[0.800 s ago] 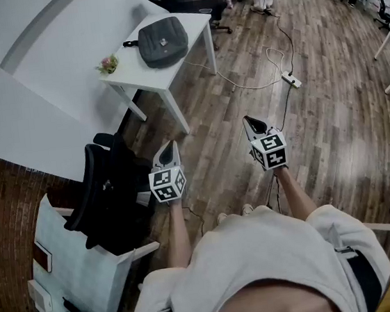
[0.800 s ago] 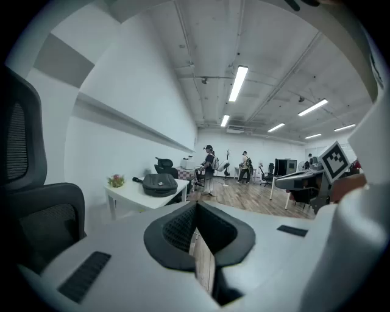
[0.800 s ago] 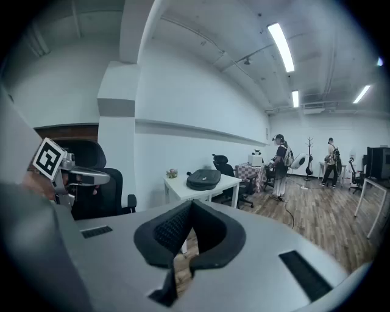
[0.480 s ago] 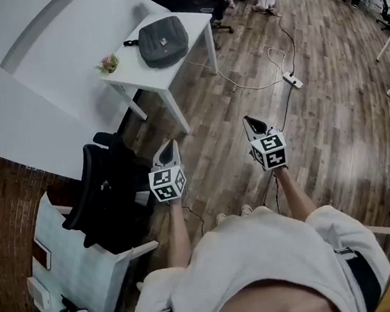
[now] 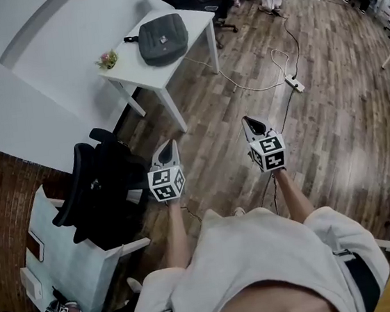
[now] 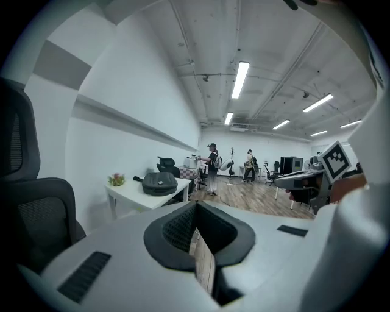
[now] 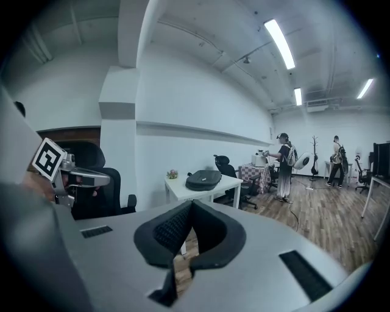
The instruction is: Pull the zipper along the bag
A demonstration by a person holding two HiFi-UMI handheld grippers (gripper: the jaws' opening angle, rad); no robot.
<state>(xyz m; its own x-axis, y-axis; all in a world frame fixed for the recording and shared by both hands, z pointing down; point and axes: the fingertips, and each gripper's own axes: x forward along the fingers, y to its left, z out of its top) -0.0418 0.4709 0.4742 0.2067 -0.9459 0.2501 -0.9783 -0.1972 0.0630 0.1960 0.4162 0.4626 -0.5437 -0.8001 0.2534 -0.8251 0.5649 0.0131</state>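
A dark grey bag (image 5: 162, 38) lies flat on a white table (image 5: 183, 63) at the far side of the room, well ahead of me. The left gripper view shows the bag (image 6: 159, 183) on that table (image 6: 131, 195), small and distant. In the right gripper view the bag (image 7: 204, 179) is likewise far off. My left gripper (image 5: 170, 145) and right gripper (image 5: 248, 121) hang side by side over the wooden floor, both shut with nothing between the jaws, pointing toward the table. Neither is near the bag.
A small flower bunch (image 5: 107, 60) sits on the table's left corner. A black office chair (image 5: 97, 191) and a white cabinet (image 5: 67, 264) stand to my left. A cable with a power strip (image 5: 294, 83) runs across the floor ahead right. People stand far back (image 6: 212, 167).
The person carrying the grippers has stepped; a foot now shows at the lower left and the chair has slid left in view. Both grippers keep their place and stay shut.
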